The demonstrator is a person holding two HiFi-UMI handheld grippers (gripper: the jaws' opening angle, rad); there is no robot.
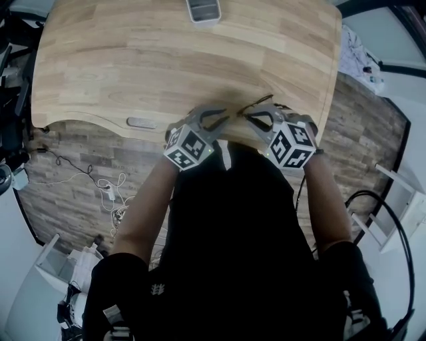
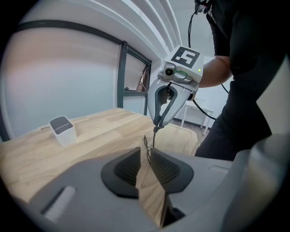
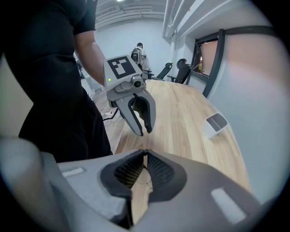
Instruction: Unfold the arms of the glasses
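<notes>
Head view: white box well apart from glasses.

Head view: table fills the top half, with floor at 9 and 3 o'clock of its near edge. Box sits on the table at 12 o'clock, at the far edge. Both grippers are over the near edge, mid-frame. Left gripper is at 9 o'clock of right gripper, tips facing, close together. Glasses span between them above the table, reaching in between each one's jaws. Torso is at 6 o'clock, arms running up to the grippers. Cables lie on the floor at 8 o'clock. Box is well apart from the glasses, beyond them.
</notes>
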